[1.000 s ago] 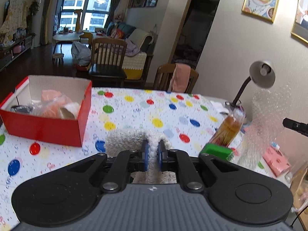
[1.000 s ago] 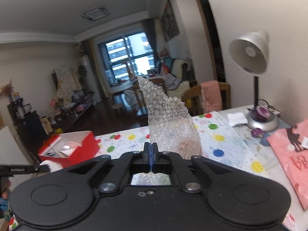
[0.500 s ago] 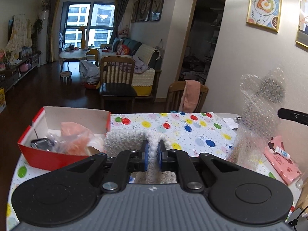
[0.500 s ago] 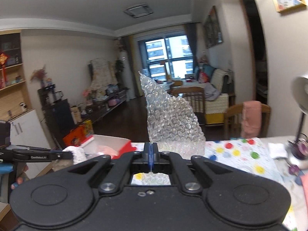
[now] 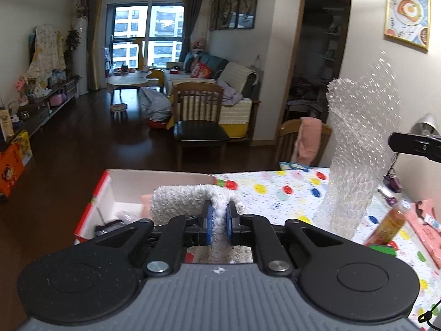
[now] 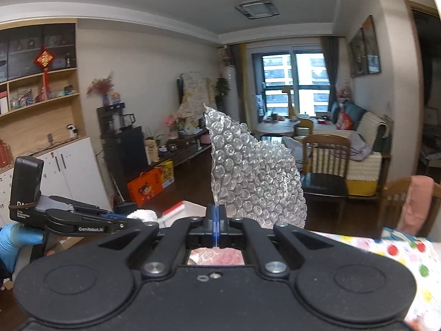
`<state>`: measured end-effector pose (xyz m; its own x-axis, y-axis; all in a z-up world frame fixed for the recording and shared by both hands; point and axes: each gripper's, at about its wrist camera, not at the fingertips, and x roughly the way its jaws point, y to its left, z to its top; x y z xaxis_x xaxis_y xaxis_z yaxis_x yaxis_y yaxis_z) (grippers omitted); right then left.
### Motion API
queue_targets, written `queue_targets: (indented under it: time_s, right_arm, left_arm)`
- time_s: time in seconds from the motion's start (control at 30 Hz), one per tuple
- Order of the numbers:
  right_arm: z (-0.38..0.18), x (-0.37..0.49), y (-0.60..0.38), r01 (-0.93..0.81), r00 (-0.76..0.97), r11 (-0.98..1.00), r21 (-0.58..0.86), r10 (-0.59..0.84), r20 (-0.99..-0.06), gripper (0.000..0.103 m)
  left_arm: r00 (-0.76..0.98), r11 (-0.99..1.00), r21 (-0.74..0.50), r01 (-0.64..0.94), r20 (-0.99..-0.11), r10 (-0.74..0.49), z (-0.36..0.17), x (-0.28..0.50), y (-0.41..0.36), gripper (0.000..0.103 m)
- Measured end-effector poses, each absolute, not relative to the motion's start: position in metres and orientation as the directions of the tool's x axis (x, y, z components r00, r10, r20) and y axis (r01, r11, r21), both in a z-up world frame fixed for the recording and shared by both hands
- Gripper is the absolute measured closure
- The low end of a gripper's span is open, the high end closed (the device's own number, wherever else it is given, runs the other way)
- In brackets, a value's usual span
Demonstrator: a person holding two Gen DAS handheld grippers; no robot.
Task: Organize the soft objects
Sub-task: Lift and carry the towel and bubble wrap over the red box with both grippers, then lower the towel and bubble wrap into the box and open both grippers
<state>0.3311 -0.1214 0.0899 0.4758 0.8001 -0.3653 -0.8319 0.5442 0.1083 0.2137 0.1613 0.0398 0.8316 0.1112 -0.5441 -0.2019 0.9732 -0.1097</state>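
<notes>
Two soft items in hand, both carried near the red box.

Your left gripper (image 5: 219,222) has its fingers (image 5: 208,223) closed on a fold of the white fluffy cloth (image 5: 190,200): light, limp, compressible; it drapes to either side of the pads and hangs above the near edge of the red box (image 5: 95,201). Your right gripper (image 6: 216,222) has its fingers nearly touching, pinching the bottom edge of the bubble wrap (image 6: 252,178): featherweight, springy, slick film that stands upright above the pads; hold it at the edge, firmly, as it could slip. The box sits on the dotted tabletop (image 5: 286,193), to the left of the wrap.
</notes>
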Motion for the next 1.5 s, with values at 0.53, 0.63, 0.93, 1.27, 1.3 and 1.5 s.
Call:
queue_targets:
  time_s: [0.53,0.63,0.93,1.27,1.3,1.5]
  right_arm:
    - [0.088,0.35,0.007,-0.862,0.456,0.505,0.033,0.803,-0.384,0.103]
    - [0.077,0.354,0.027,-0.855,0.473,0.518,0.008,0.787,-0.397,0.103]
    - [0.032,0.368,0.077,-0.817,0.52,0.575,-0.048,0.698,-0.493,0.103]
    - [-0.014,0.368,0.117,-0.807,0.511,0.583,-0.093,0.61,-0.606,0.103]
    - [-0.019,0.367,0.119,-0.808,0.505,0.581,-0.095,0.602,-0.619,0.103]
    - [-0.046,0.361,0.133,-0.823,0.468,0.558,-0.105,0.562,-0.682,0.103]
  left_arm:
    - [0.811,0.968,0.011,-0.252,-0.544,0.217,0.039,0.27,0.267,0.093]
    - [0.807,0.969,0.029,-0.245,-0.548,0.221,0.029,0.283,0.281,0.093]
    - [0.786,0.972,0.012,-0.236,-0.586,0.198,-0.014,0.316,0.316,0.093]
    - [0.744,0.972,-0.041,-0.233,-0.651,0.151,-0.059,0.333,0.341,0.093]
    - [0.739,0.971,-0.047,-0.234,-0.658,0.146,-0.063,0.332,0.344,0.093]
    - [0.706,0.97,-0.051,-0.237,-0.695,0.136,-0.083,0.337,0.353,0.093]
